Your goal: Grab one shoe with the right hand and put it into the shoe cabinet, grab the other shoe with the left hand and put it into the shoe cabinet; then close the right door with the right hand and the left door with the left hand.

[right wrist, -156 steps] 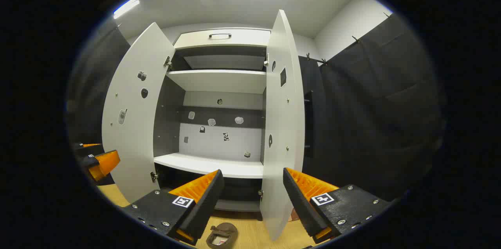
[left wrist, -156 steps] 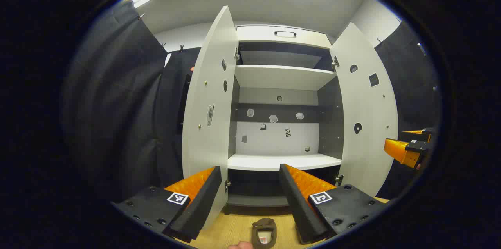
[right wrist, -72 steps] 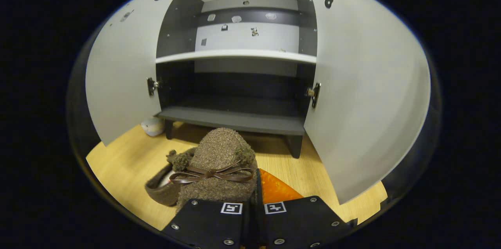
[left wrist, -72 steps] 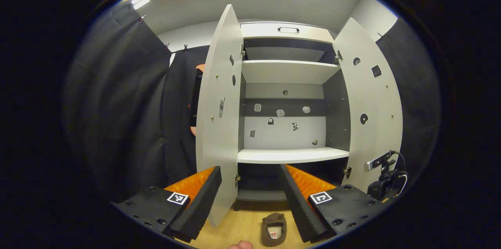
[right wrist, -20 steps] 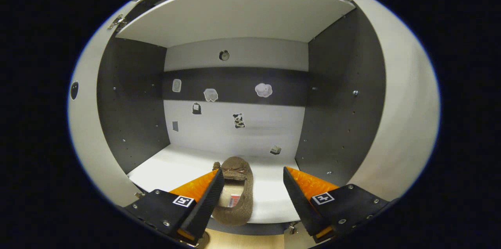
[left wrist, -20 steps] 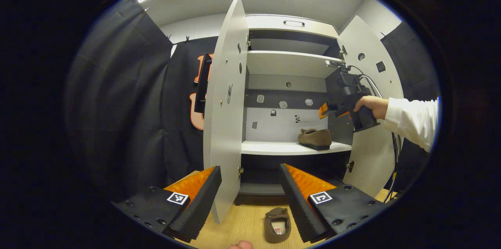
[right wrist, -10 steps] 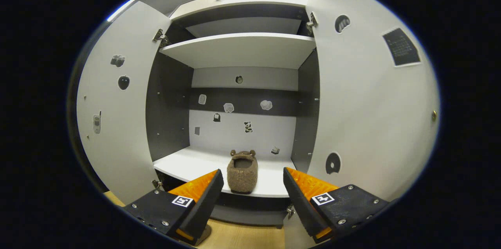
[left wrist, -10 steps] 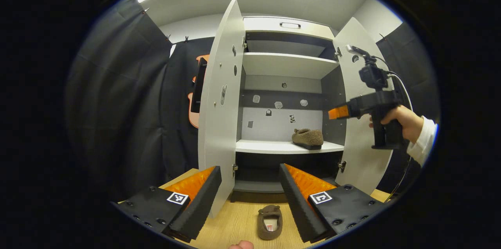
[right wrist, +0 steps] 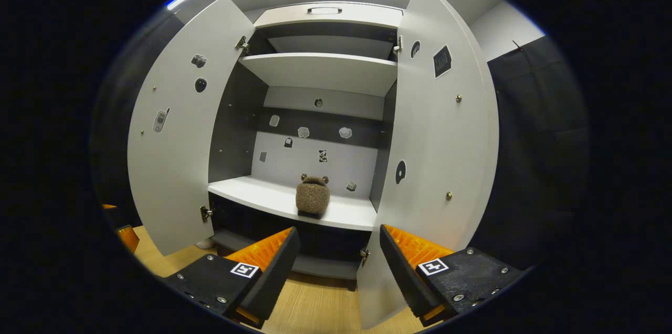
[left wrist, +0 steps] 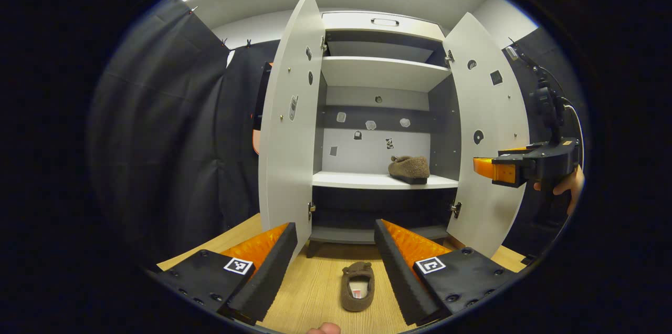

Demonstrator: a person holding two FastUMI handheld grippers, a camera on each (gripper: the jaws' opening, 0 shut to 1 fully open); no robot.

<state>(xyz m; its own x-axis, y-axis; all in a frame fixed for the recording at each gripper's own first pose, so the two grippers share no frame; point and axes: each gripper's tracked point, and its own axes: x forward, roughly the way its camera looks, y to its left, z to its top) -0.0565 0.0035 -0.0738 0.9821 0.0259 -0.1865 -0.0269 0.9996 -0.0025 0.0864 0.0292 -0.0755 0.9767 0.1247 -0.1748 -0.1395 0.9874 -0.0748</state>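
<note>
shoe on floor [left wrist: 357,286]: just in front of shoe cabinet [left wrist: 383,74], between left gripper [left wrist: 336,263] fingers, spread, empty | soft, light, fuzzy; likely best pinched at heel rim | right gripper [right wrist: 338,265]: spread, empty | other shoe [right wrist: 312,196]: on cabinet's middle shelf

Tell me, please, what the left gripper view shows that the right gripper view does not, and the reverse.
Left gripper view: a second shoe on the floor ahead of the open left tongs, and a hand holding the right tongs near the right door.
Right gripper view: a small pale thing on the floor under the left door.
Both: the cabinet with both doors open and one shoe on its white shelf.
</note>
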